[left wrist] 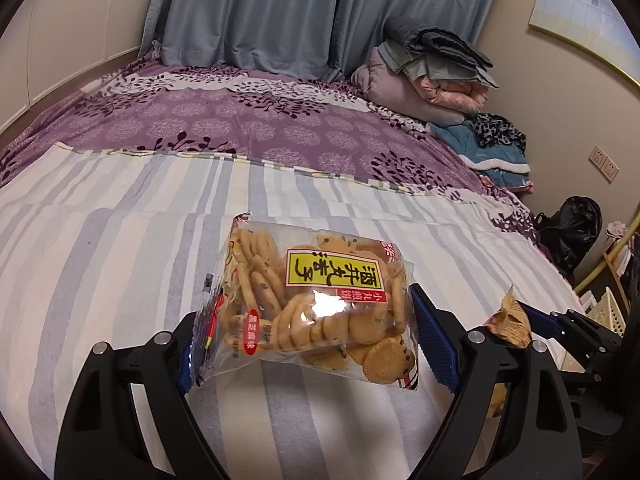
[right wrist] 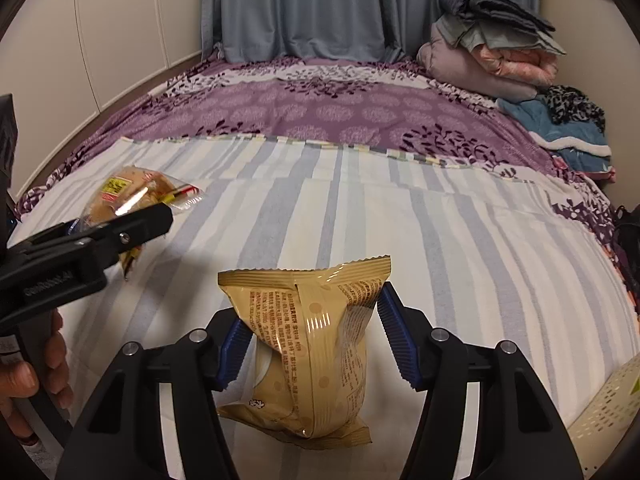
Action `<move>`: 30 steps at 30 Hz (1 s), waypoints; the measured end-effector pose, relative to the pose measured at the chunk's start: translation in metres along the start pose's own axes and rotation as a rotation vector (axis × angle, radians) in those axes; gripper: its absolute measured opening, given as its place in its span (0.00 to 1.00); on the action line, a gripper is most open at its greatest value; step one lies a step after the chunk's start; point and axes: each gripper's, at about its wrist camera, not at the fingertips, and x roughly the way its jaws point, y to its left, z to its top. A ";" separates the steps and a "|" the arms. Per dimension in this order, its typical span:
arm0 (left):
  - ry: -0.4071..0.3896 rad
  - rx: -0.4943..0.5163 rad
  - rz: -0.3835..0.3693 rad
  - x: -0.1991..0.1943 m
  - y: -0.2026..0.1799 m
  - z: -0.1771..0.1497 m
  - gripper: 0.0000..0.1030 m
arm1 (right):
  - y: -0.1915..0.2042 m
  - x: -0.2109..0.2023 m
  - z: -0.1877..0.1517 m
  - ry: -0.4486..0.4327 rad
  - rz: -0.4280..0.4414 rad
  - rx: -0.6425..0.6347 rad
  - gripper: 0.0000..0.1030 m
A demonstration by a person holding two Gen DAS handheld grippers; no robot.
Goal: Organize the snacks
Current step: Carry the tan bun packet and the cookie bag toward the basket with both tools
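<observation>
Here, reading from left to right, the left gripper (left wrist: 308, 334) grips a clear bag of round biscuits (left wrist: 316, 304) with a yellow label; its blue pads (left wrist: 434, 340) press on the two short ends of the bag, so the jaws stand wide around a wide load. The bag is lifted off the striped sheet (left wrist: 100, 260) that covers the near part of the bed, and it lies roughly flat between the fingers. In the right wrist view the same gripper enters from the left edge as a black arm (right wrist: 92, 240), held by a person's hand (right wrist: 36, 376), with the biscuit bag (right wrist: 132, 196) partly hidden behind it. Further right, the right gripper (right wrist: 316, 344) holds a tan sealed snack packet (right wrist: 316, 352) with printed text on its back. The packet stands nearly upright, crimped edge on top, with its lower end hanging below the fingers and clear of the sheet; the left blue pad (right wrist: 234, 354) presses its side and the right pad meets its upper corner, the jaws at a middling width. From the left wrist view only a corner of this packet (left wrist: 510, 320) shows, just beside the left gripper's right finger. Beyond the striped sheet lies a purple patterned bedspread (right wrist: 304, 112), with grey curtains (right wrist: 296, 8) behind it and a stack of folded bedding (right wrist: 492, 56) at the far right. A perforated pale basket (right wrist: 612, 400) shows at the lower right edge.
</observation>
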 end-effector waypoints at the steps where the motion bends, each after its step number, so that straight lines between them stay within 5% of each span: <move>1: -0.006 0.002 -0.002 -0.002 -0.001 0.001 0.85 | 0.000 -0.006 0.001 -0.014 -0.003 0.001 0.58; 18: -0.130 0.064 -0.066 -0.053 -0.033 0.016 0.85 | -0.011 -0.119 0.009 -0.199 -0.068 0.014 0.58; 30: -0.185 0.116 -0.132 -0.084 -0.060 0.017 0.85 | -0.039 -0.181 -0.007 -0.251 -0.154 0.048 0.58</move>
